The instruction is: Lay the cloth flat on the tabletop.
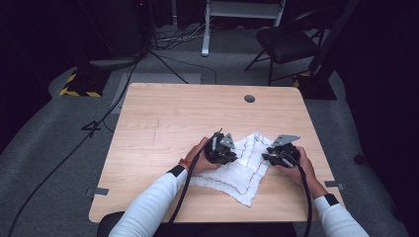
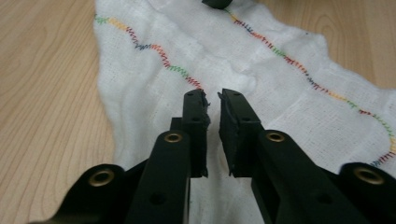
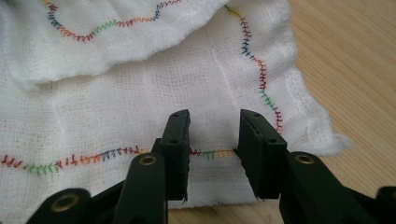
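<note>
A white cloth [image 1: 245, 165] with a wavy multicoloured stitched border is spread, rumpled and partly folded over itself, on the near half of the wooden table [image 1: 163, 123], toward 5 o'clock from the table's middle. The left tool [image 1: 221, 149] is held over the cloth's edge at 9 o'clock, the right tool [image 1: 281, 153] over its edge at 3 o'clock.

In the left gripper view the left tool [image 2: 213, 100] is seen released, with a narrow gap between the jaws and no fabric between them. In the right gripper view the right tool [image 3: 215, 126] is also released, its jaws spread wider over the stitched hem [image 3: 212, 153], with nothing pinched.

Several risks can be judged from here. With so narrow a gap on the left, the thin gauze could be pushed aside rather than caught, or only a wisp taken and lost on lifting. On the right, the folded-over flap [image 3: 93, 42] at 11 o'clock from the jaws could be gathered in too, so that two layers are grasped and the cloth cannot be opened flat. If one side is gripped and the other missed, the cloth would be dragged askew across the table.
</note>
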Tool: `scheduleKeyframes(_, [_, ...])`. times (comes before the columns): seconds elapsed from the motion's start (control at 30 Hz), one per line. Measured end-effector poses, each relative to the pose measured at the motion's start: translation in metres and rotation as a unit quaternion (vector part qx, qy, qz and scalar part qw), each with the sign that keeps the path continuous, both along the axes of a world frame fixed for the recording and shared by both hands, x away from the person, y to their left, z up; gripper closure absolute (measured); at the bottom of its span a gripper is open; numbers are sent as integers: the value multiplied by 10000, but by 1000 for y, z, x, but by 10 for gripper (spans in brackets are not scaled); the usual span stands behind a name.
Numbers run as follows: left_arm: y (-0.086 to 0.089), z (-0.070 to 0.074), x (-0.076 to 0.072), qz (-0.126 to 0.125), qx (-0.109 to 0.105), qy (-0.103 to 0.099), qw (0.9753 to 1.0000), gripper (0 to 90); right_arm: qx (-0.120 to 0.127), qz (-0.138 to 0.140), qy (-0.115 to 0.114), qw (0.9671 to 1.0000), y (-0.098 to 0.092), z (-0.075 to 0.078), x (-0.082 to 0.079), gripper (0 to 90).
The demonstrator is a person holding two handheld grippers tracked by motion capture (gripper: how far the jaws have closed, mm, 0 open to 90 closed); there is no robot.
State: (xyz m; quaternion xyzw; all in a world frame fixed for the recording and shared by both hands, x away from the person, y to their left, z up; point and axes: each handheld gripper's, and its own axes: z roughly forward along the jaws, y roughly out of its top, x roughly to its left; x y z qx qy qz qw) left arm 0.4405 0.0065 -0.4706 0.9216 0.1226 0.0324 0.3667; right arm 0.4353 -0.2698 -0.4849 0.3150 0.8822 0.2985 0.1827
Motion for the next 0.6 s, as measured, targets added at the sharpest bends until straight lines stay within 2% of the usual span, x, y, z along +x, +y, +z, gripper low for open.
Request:
scheduleKeyframes(0.07, [1,-1,0,-45,82,2,10000,688,-18,0,-9,10000,0,0,0,637])
scheduleKeyframes(0.1, [2,-2,0,-21,91,20,10000,700,-23,0,-9,10000,0,0,0,638])
scheduleKeyframes(0.2, [2,-3,1,29,174,-41,9998,795,-31,4,-18,10000,0,0,0,638])
scheduleKeyframes(0.23, [2,-6,1,39,217,-51,9997,795,-35,7,-21,10000,0,0,0,638])
scheduleKeyframes(0.27, [2,-8,1,16,315,-90,9995,865,-32,6,-16,10000,0,0,0,637])
scheduleKeyframes(0.33, [1,-10,1,15,383,-144,9992,886,-35,4,-20,10000,0,0,0,636])
scheduleKeyframes(0.43, [3,-8,3,46,341,-173,9993,889,-45,10,-23,10000,0,0,0,635])
scheduleKeyframes(0.47, [8,-3,4,129,259,-217,9993,889,-49,14,-22,10000,0,0,0,635])
scheduleKeyframes(0.53, [14,2,6,204,258,-387,9987,890,-61,16,-23,10000,0,0,0,633])
scheduleKeyframes(0.57, [14,2,6,204,258,-387,9987,891,-61,16,-23,10000,0,0,0,633])
scheduleKeyframes(0.6, [21,5,8,305,231,-425,9984,891,-78,4,-21,10000,0,1,0,627])
